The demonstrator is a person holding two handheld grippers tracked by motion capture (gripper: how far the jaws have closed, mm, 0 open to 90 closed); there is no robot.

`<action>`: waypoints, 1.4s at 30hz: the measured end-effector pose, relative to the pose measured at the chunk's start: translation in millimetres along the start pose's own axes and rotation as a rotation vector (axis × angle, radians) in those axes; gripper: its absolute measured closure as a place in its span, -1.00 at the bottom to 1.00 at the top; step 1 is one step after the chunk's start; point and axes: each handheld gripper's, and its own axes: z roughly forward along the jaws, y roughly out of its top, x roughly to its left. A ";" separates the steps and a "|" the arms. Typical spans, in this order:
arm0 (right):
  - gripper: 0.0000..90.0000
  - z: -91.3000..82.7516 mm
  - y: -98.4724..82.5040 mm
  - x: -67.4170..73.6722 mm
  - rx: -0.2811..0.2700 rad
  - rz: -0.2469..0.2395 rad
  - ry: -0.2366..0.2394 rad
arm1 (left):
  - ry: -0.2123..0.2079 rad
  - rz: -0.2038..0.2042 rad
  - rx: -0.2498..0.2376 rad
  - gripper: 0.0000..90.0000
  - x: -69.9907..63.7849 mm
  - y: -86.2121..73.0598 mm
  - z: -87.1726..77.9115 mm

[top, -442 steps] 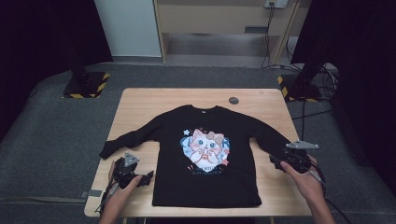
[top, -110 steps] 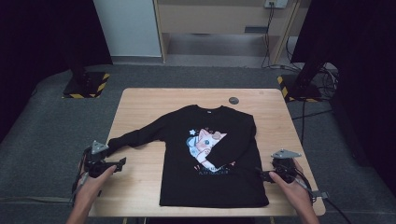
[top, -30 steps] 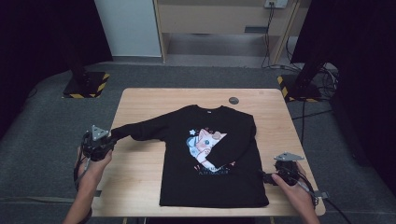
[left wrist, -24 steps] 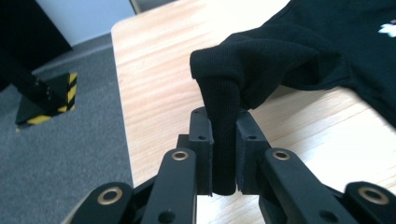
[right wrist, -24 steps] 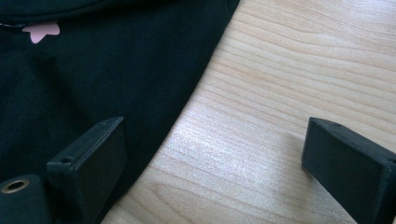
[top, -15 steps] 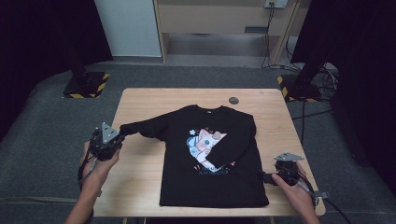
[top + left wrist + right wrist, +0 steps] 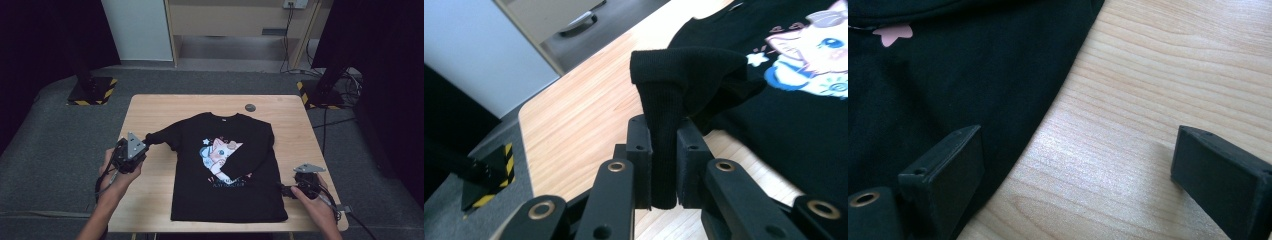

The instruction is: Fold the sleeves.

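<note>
The black long-sleeved sweatshirt with a cat print is spread on the pale wooden table; its left cuff is clamped by the left gripper. The right gripper is held wide open at the hem, over grey carpet.

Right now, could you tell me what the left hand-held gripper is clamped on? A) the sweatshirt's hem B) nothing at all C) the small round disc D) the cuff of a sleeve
D: the left hand-held gripper pinches the black sleeve cuff between its jaws.
</note>
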 end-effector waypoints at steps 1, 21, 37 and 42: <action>-0.84 -0.1 0.0 0.1 0.000 0.000 0.000 | -0.007 0.008 -0.006 0.78 -2.5 2.3 0.5; -0.84 -1.1 -0.3 0.0 -0.003 -0.002 0.002 | -0.110 0.164 0.009 0.77 -44.9 27.3 13.6; -0.84 -1.0 -0.3 0.9 0.000 -0.005 0.004 | -0.172 0.219 0.063 0.77 -68.1 27.1 29.2; -0.84 -0.9 -0.5 0.9 0.000 -0.005 0.005 | -0.196 0.219 0.082 0.76 -76.8 24.8 33.7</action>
